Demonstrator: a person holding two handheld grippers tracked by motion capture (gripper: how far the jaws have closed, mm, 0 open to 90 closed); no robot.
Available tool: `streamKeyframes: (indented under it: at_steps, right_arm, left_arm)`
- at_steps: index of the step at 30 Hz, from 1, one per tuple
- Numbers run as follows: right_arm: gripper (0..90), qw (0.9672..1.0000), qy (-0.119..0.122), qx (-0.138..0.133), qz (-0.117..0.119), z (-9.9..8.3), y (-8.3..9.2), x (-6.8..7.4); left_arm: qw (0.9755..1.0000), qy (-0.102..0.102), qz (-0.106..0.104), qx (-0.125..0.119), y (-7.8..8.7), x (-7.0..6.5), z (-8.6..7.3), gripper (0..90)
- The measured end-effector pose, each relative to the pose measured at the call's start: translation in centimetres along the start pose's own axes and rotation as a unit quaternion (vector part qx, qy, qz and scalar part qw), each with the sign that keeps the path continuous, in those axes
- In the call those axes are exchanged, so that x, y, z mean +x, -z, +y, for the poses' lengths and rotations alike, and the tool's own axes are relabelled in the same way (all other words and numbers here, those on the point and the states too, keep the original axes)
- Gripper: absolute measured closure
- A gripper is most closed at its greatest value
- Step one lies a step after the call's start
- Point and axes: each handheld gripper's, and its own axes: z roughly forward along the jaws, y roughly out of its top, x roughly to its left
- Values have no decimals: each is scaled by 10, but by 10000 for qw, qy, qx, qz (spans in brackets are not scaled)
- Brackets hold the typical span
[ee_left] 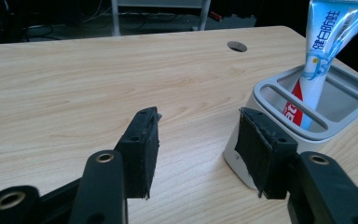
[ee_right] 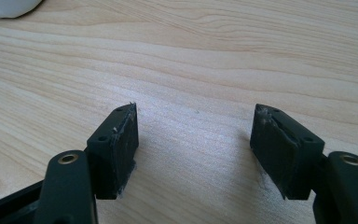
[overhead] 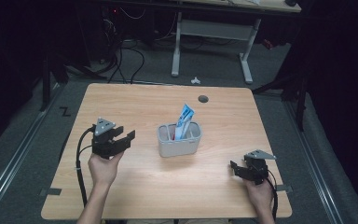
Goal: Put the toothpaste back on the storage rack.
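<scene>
A dim room with cables and a desk frame lies behind your light wooden table [overhead: 168, 186], which has a round hole [overhead: 203, 99] near its far edge. At the table's middle stands a grey holder [overhead: 179, 140] with compartments, and a blue-and-white toothpaste tube [overhead: 184, 120] leans upright in one of them. Your left gripper [overhead: 127, 136] sits just left of the holder, jaws parted with nothing between them, the holder's corner beside one pad. Your right gripper [overhead: 233, 167] rests near the table's front right, well apart from the holder, jaws spread over bare wood.
</scene>
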Motion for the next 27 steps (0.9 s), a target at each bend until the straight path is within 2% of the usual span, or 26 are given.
streamKeyframes:
  at_steps: [27]
  right_arm:
    - [326, 10000, 5, 0, -5, 0, 0, 0]
  left_arm:
    - [9995, 257, 112, 109, 9, 15, -26, 487]
